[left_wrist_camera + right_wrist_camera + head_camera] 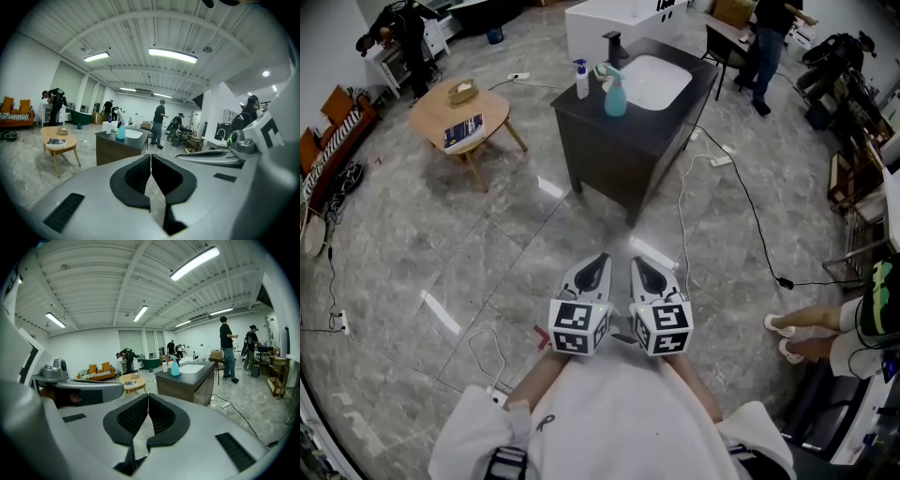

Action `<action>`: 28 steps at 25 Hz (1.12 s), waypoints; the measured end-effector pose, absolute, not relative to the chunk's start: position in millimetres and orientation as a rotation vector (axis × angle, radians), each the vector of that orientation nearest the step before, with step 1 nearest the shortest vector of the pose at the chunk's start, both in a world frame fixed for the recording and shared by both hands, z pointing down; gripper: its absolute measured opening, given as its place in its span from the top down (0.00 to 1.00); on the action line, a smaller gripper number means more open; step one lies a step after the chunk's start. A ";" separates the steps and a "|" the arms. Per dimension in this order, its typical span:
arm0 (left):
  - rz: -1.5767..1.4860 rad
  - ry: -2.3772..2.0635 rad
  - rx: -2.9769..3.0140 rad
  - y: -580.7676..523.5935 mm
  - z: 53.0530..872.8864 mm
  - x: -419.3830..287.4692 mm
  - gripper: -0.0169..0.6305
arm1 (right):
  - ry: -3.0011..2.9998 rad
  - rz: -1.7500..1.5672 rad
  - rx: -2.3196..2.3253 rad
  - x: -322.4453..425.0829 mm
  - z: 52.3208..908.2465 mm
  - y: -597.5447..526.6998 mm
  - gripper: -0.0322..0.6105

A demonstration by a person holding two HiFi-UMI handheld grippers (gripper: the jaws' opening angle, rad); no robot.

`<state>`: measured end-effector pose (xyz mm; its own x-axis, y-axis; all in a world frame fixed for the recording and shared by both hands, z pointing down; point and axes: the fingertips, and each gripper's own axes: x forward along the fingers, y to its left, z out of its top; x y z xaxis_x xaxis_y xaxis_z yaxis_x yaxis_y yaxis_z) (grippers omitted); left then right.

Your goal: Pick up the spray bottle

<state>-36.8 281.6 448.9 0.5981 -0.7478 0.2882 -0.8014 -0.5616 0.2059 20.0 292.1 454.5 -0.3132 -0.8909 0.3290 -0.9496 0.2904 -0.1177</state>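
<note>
A teal spray bottle (615, 94) stands upright on the dark vanity counter (591, 112), beside a white basin (654, 81). It shows small and far off as the spray bottle (121, 131) in the left gripper view and the spray bottle (175, 366) in the right gripper view. My left gripper (602, 258) and right gripper (636, 262) are held side by side close to my body, well short of the vanity. Both have their jaws shut with nothing between them, seen at the left gripper (150, 161) and right gripper (148, 404).
A white pump bottle (582, 81) stands left of the spray bottle. A round wooden table (459, 117) sits to the left. Cables and a power strip (719, 161) lie on the marble floor right of the vanity. People stand at the back and at the right edge.
</note>
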 end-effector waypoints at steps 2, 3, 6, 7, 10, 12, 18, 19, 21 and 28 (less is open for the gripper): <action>0.239 -1.248 2.515 279.8 449.5 -34.4 0.93 | -2.357 0.461 1.715 20.7 454.5 290.9 0.91; 0.238 -1.242 2.516 279.0 450.0 -33.2 0.93 | -2.355 0.470 1.718 20.8 455.1 290.5 0.91; 0.235 -1.230 2.513 275.2 452.6 -31.1 0.93 | -2.343 0.463 1.704 19.4 458.7 287.4 0.91; 0.236 -1.228 2.511 273.0 453.5 -30.6 0.93 | -2.342 0.463 1.700 19.2 459.5 285.4 0.91; 0.242 -1.225 2.511 264.4 456.2 -28.8 0.93 | -2.337 0.466 1.699 20.8 462.3 277.2 0.91; 0.253 -1.217 2.506 257.7 459.9 -28.5 0.93 | -2.334 0.487 1.690 20.7 465.1 270.7 0.91; 0.273 -1.174 2.499 234.3 465.2 -25.5 0.93 | -2.337 0.521 1.698 23.6 466.9 245.6 0.91; 0.278 -1.168 2.501 229.2 465.8 -24.5 0.93 | -2.337 0.522 1.699 23.6 467.0 240.4 0.91; 0.283 -1.164 2.503 217.3 465.9 -23.1 0.93 | -2.340 0.521 1.696 23.0 466.3 228.4 0.91; 0.260 -1.166 2.516 175.5 458.8 -18.7 0.93 | -2.338 0.491 1.687 23.7 462.5 187.2 0.91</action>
<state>-18.7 175.5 458.8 0.6435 -0.7000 0.3095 -0.7652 -0.5975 0.2396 23.7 187.2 462.5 -0.3193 -0.8752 0.3633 -0.9475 0.2871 -0.1410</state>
